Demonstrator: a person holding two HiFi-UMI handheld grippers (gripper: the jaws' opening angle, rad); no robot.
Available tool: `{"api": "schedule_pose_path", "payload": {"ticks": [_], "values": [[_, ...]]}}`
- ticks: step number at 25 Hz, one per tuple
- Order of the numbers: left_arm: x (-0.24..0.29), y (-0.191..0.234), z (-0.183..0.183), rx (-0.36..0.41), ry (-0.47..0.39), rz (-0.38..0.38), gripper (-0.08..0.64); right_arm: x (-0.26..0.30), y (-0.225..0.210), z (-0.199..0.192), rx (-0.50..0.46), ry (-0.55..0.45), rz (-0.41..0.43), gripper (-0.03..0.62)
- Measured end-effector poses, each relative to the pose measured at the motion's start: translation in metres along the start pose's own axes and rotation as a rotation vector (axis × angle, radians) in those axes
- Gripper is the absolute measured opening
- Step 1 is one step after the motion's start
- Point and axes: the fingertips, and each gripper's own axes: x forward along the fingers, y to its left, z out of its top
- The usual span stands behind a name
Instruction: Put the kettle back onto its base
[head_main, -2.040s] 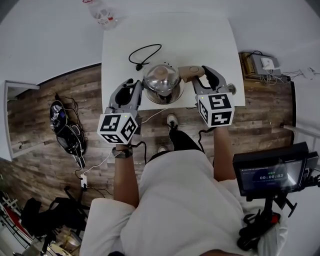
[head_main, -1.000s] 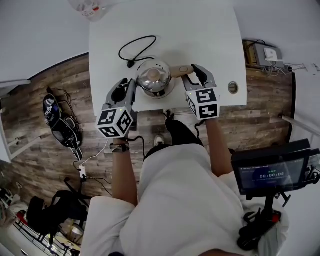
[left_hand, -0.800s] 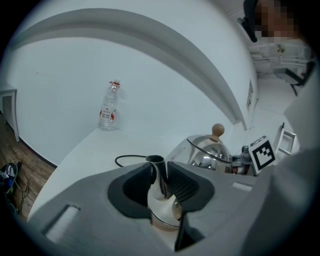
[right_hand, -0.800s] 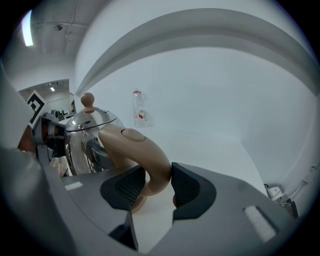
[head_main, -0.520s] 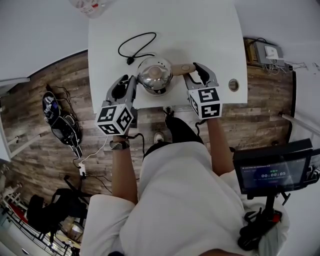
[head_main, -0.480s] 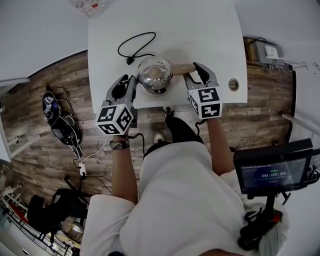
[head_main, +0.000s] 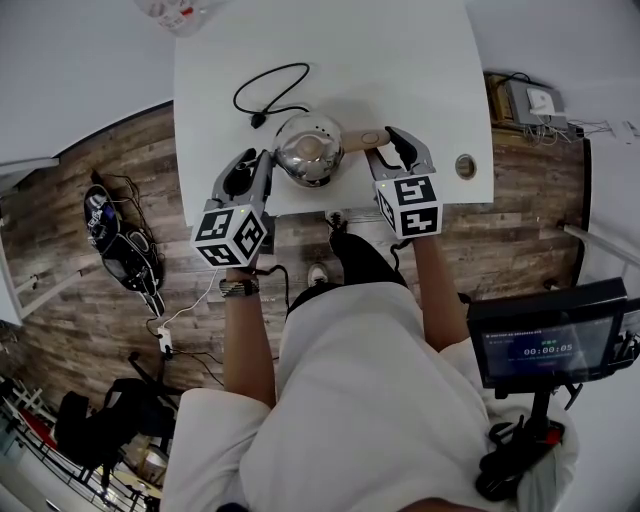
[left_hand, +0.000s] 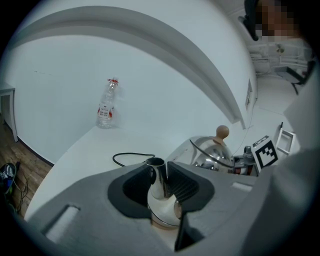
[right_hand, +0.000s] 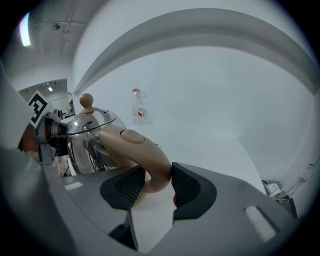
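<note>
A polished steel kettle (head_main: 308, 148) with a beige knob and beige handle (head_main: 362, 137) stands near the front edge of the white table (head_main: 400, 60); its underside is hidden. My left gripper (head_main: 262, 160) is shut on its spout (left_hand: 157, 175), which sticks up between the ribbed pads. My right gripper (head_main: 388, 142) is shut on the lower bend of the handle (right_hand: 145, 155). In the right gripper view the kettle body (right_hand: 92, 130) lies at the left.
A black power cord (head_main: 270, 90) loops on the table behind the kettle. A clear plastic bottle (head_main: 170, 12) stands at the far left corner. A round cable hole (head_main: 465, 165) sits at the table's front right. A monitor (head_main: 545, 345) stands on the right.
Since two seconds ago the kettle has sunk toward the table with both grippers on it. Over the last half second nothing has moved.
</note>
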Motion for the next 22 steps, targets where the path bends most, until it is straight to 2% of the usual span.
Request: {"api": "schedule_pose_path", "payload": {"ticks": [18,22], "values": [[0.011,-0.001,0.003,0.026,-0.016,0.007,0.106,0.006,-0.006,-0.009,0.072,0.011,-0.003,0.172],[0.013,-0.002,0.005,0.048,-0.022,0.016,0.112,0.006,-0.008,-0.010,0.127,0.016,0.006,0.175]]}}
